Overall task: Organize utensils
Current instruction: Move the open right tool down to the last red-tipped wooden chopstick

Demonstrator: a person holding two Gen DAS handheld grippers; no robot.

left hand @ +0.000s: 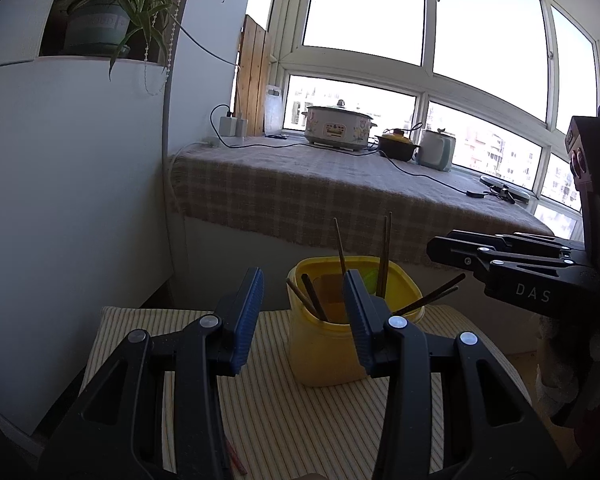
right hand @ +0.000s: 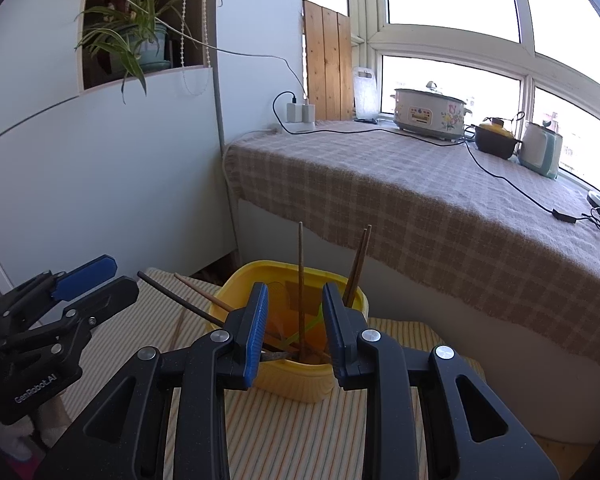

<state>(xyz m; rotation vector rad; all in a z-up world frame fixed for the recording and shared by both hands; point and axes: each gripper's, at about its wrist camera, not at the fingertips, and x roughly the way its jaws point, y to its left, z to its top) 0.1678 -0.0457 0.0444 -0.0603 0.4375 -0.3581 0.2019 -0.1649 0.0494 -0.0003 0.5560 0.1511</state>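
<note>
A yellow tub point(left hand: 324, 360) stands on a striped mat point(left hand: 284, 420) and holds several brown chopsticks point(left hand: 384, 252), some upright and some leaning over the rim. My left gripper point(left hand: 302, 312) is open just short of the tub, and nothing is between its blue pads. At the right edge of this view my right gripper point(left hand: 440, 248) hovers beside the tub. In the right wrist view the right gripper point(right hand: 296, 332) is open over the near rim of the tub point(right hand: 292, 384), with the chopsticks point(right hand: 300, 264) beyond its pads, untouched. My left gripper point(right hand: 118, 278) shows at the left.
A thin reddish stick point(left hand: 236, 456) lies on the mat under my left gripper. Behind the tub is a ledge with a checked cloth point(right hand: 420, 200), bearing a slow cooker point(right hand: 428, 114), a dark pot point(right hand: 494, 140), a kettle point(right hand: 540, 154) and a black cable. A white wall point(left hand: 80, 200) closes the left side.
</note>
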